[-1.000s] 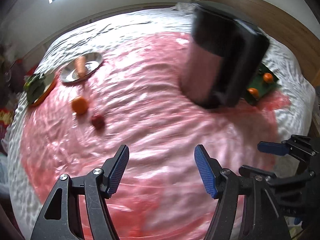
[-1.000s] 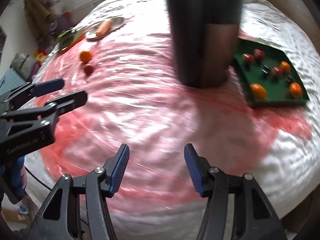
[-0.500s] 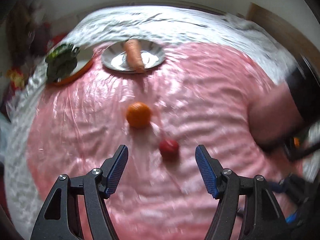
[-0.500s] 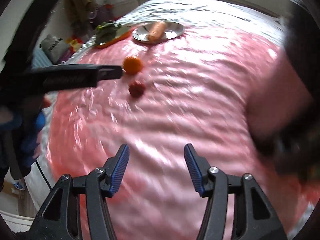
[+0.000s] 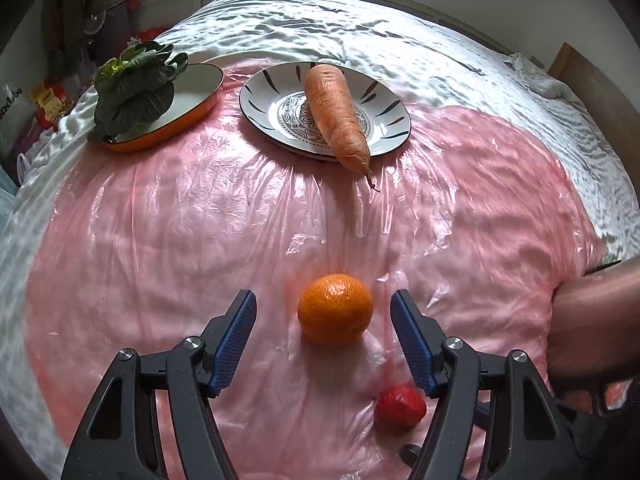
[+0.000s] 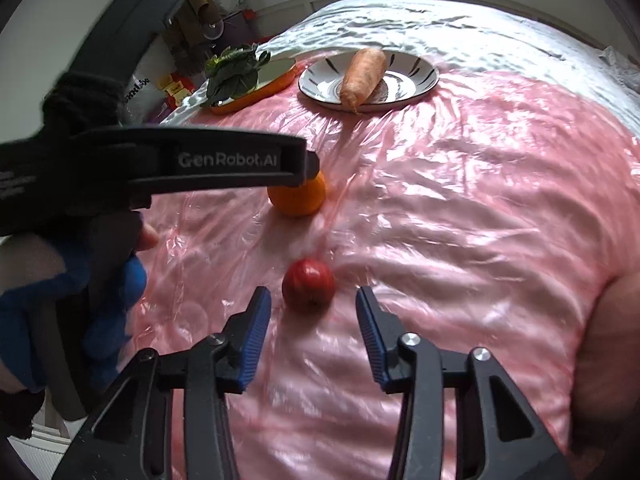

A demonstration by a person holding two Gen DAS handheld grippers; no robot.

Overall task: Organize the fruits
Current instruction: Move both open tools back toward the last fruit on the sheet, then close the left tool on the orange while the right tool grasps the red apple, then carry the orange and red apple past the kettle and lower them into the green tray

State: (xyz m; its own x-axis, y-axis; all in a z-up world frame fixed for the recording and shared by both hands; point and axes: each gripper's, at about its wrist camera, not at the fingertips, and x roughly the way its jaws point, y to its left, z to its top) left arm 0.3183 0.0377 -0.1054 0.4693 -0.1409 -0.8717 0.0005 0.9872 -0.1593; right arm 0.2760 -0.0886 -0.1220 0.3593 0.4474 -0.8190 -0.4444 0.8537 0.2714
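An orange tangerine [image 5: 335,308] lies on the pink plastic sheet, between the open blue pads of my left gripper [image 5: 323,316], not touched. It also shows in the right wrist view [image 6: 298,198], partly behind the left gripper's black body. A small red fruit [image 6: 308,285] lies just ahead of my open right gripper [image 6: 313,322], slightly left of centre. The red fruit also shows in the left wrist view [image 5: 399,401] under the right finger.
A patterned plate [image 5: 280,100] with a carrot [image 5: 336,116] and an orange-rimmed dish [image 5: 188,96] with a leafy green [image 5: 134,84] sit at the far side. White bedding [image 5: 440,52] surrounds the pink sheet. A forearm [image 5: 596,320] is at the right.
Both grippers have swung left away from the green tray and moved down close to the loose fruits. The tangerine now sits between the left fingers, the red fruit before the right ones.
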